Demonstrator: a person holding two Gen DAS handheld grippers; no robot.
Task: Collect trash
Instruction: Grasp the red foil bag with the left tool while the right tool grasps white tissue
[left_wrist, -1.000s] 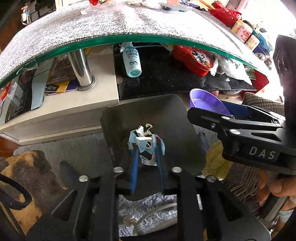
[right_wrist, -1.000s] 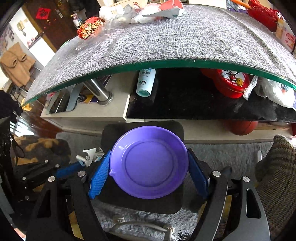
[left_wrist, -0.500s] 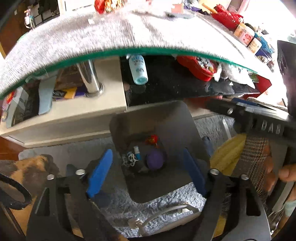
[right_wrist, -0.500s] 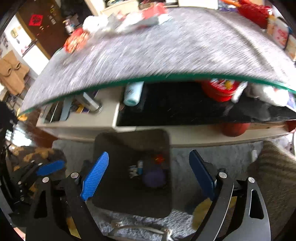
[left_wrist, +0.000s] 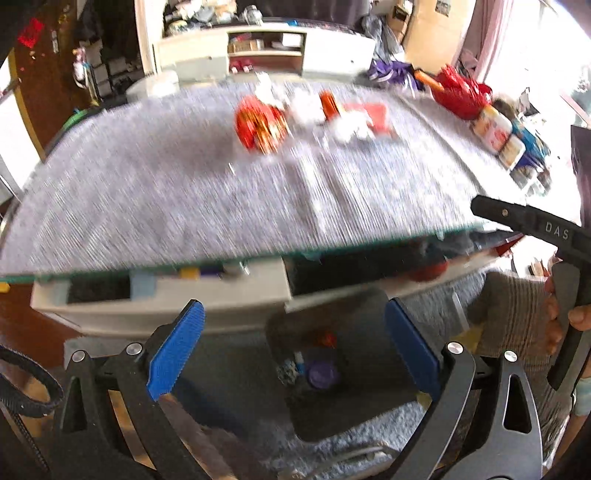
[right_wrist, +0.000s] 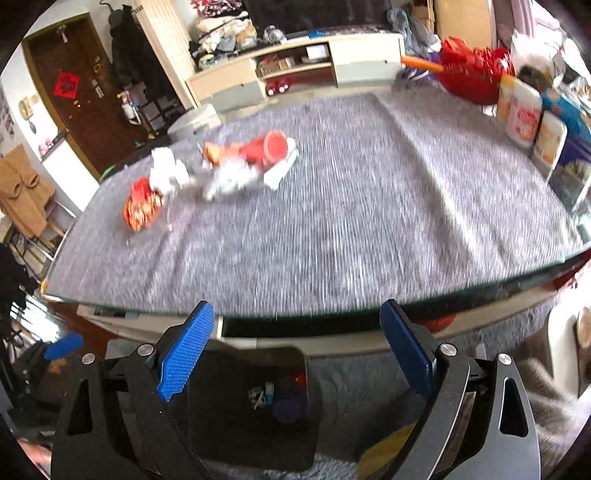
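Note:
A dark bin (left_wrist: 369, 354) stands on the floor below the table's front edge. In it lie a purple plate (left_wrist: 320, 373), a crumpled wrapper (left_wrist: 290, 369) and a red scrap (left_wrist: 327, 338). My left gripper (left_wrist: 291, 306) hangs above the bin, its jaws opening with nothing between them. My right gripper (right_wrist: 297, 306) is open and empty, also over the bin (right_wrist: 240, 424). Far back on the grey table cloth (right_wrist: 369, 229) lie a red wrapper (right_wrist: 142, 203), white tissue (right_wrist: 166, 171) and a tipped red cup (right_wrist: 267, 147).
A red basket (right_wrist: 476, 74) and several tubs (right_wrist: 524, 114) stand along the table's right side. Under the glass top is a cluttered shelf (left_wrist: 221, 291). A knitted sleeve (left_wrist: 513, 314) and a hand are at the right. A low cabinet (right_wrist: 295, 70) stands behind.
The left gripper let go of the crumpled wrapper and the right let go of the purple plate; both now lie in the bin. Both grippers rose and tilted up, bringing the table top into view.

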